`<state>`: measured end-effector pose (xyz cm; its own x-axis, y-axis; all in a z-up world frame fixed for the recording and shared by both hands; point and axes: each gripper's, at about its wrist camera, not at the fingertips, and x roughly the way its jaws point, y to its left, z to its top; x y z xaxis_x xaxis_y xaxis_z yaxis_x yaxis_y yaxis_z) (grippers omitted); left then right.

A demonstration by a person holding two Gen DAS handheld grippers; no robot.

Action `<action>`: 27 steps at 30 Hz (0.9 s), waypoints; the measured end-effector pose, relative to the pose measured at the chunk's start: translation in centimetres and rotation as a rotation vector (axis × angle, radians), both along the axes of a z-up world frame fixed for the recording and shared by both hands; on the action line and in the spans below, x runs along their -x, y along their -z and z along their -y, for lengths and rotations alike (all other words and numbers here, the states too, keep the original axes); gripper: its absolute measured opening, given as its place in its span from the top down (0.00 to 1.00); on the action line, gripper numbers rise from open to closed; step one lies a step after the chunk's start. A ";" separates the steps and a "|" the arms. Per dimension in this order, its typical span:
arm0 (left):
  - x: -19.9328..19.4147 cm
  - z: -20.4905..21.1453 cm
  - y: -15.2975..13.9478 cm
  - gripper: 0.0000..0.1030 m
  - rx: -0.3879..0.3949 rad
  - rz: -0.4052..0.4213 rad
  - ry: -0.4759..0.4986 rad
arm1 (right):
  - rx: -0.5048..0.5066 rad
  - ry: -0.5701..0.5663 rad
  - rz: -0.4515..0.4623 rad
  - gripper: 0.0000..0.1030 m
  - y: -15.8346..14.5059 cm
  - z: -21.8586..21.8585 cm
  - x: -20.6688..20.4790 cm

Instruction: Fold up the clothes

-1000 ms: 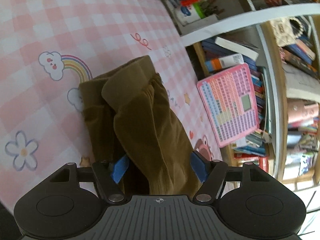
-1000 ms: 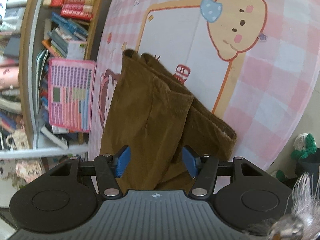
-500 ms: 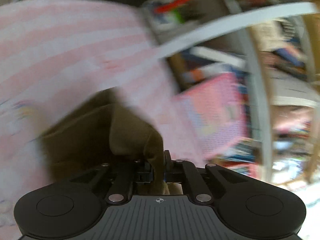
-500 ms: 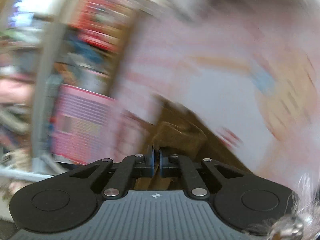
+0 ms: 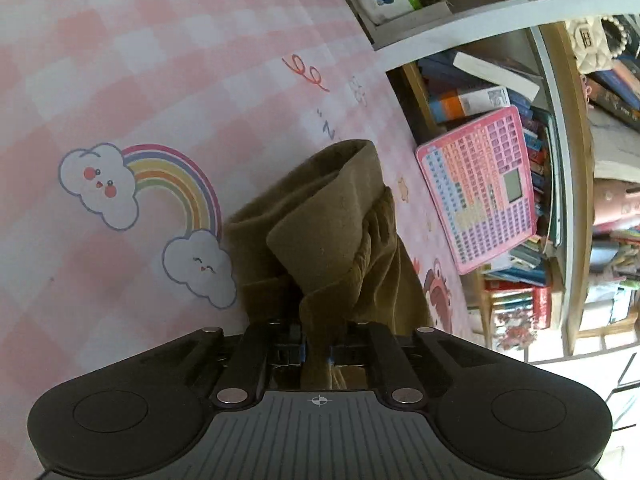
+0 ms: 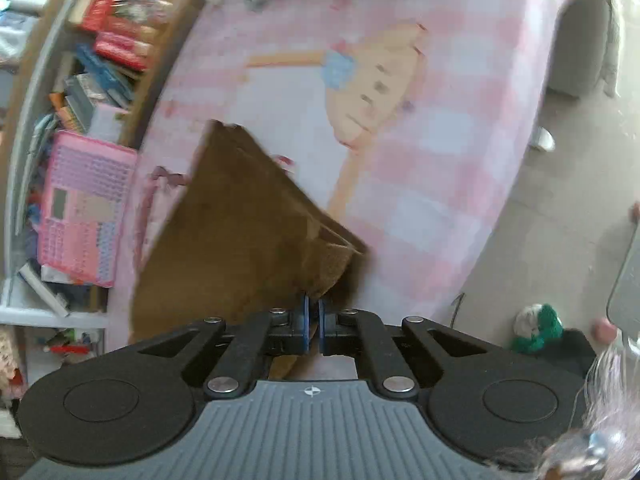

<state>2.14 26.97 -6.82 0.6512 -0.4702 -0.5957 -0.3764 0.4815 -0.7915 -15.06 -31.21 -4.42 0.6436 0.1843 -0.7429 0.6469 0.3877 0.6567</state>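
A brown garment (image 5: 332,232) lies folded on the pink checked cartoon mat (image 5: 160,80). My left gripper (image 5: 318,350) is shut on a bunched fold of the brown garment at its near end, and the cloth rises in a hump in front of it. In the right wrist view the same brown garment (image 6: 240,232) hangs taut as a flat panel from my right gripper (image 6: 314,322), which is shut on its near corner. That view is blurred.
A pink toy keyboard (image 5: 480,188) leans against a full bookshelf (image 5: 500,92) at the mat's far side; it also shows in the right wrist view (image 6: 80,208). The mat's edge meets bare floor (image 6: 540,220) at right, with a green and white plush (image 6: 536,326) there.
Both grippers went from open around the garment to shut on it. Both have lifted and pulled their ends of the cloth; the right one swung fast.
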 end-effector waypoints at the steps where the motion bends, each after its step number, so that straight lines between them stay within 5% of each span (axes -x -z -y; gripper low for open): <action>1: -0.2 0.1 -0.3 0.89 -0.009 0.004 0.005 | 0.003 0.001 -0.001 0.96 0.1 -0.1 0.0; 6: -0.8 1.4 -4.2 0.91 -0.040 0.152 0.037 | 0.018 0.005 -0.005 0.95 0.7 -0.4 -0.1; 10: 0.3 3.3 -9.5 0.92 -0.097 0.399 0.125 | 0.031 0.008 -0.009 0.95 1.2 -0.7 -0.1; 17: 0.4 0.5 -1.7 0.91 -0.127 0.061 0.052 | 0.038 0.000 -0.014 0.95 1.3 -0.8 -0.4; 21: 1.5 0.3 -1.9 0.80 -0.116 0.066 0.039 | 0.051 -0.011 -0.022 0.95 1.0 -0.9 -0.6; 26: 3.4 0.1 -2.1 0.45 -0.101 0.060 -0.007 | 0.113 -0.054 -0.023 0.89 0.2 -1.3 -1.0; 27: 3.2 0.1 -1.8 0.44 -0.102 0.052 -0.022 | 0.138 -0.070 -0.024 0.89 -0.1 -1.5 -1.1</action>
<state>-1.08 26.91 -5.04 0.6920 -0.3942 -0.6048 -0.3470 0.5530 -0.7575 -14.01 -29.70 -4.35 0.6147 0.1234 -0.7791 0.6296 0.5181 0.5789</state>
